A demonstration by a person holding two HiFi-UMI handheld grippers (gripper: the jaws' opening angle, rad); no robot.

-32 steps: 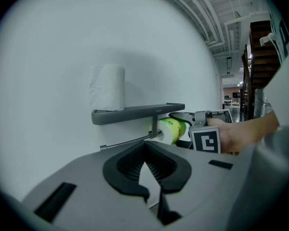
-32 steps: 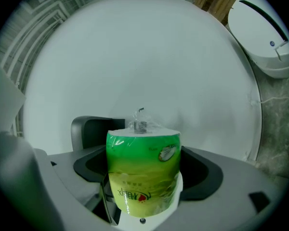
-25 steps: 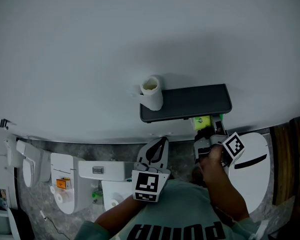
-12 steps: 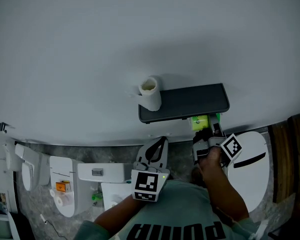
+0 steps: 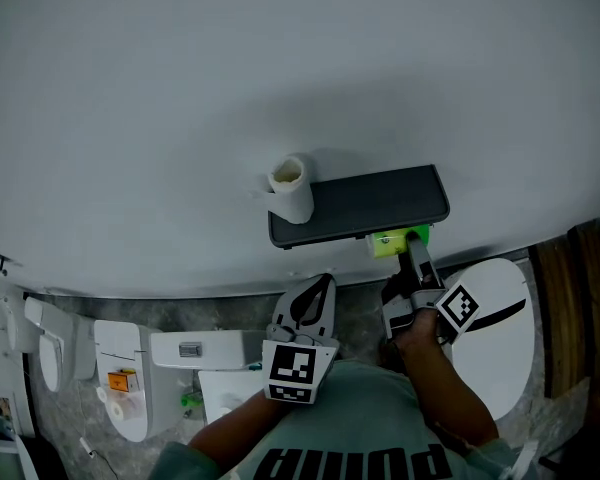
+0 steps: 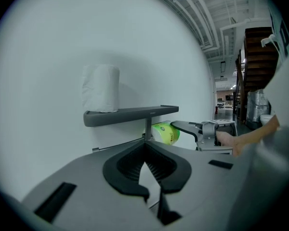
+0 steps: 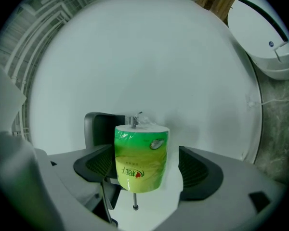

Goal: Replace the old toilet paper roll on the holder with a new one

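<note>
Right gripper view: the green plastic-wrapped toilet roll [image 7: 140, 158] is seen dead ahead, threaded on the holder's thin metal rod [image 7: 135, 203]. Its long axis runs crosswise to the right gripper [image 7: 147, 174], whose jaws are spread wide around the glossy curved sides, not clamped. A soft white roll [image 5: 290, 190] is stood upright on the dark shelf [image 5: 370, 203]. The left gripper [image 5: 308, 308] is farther off, closed on nothing.

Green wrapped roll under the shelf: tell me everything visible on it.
The green roll is a toilet paper roll in shiny green-and-yellow plastic wrap with red print. It sits on the holder's thin metal rod, which runs through its core, under the dark shelf. It stands between the parted jaws of the right hand-held gripper, with a clear gap on one side; contact on the other is unclear.
</note>
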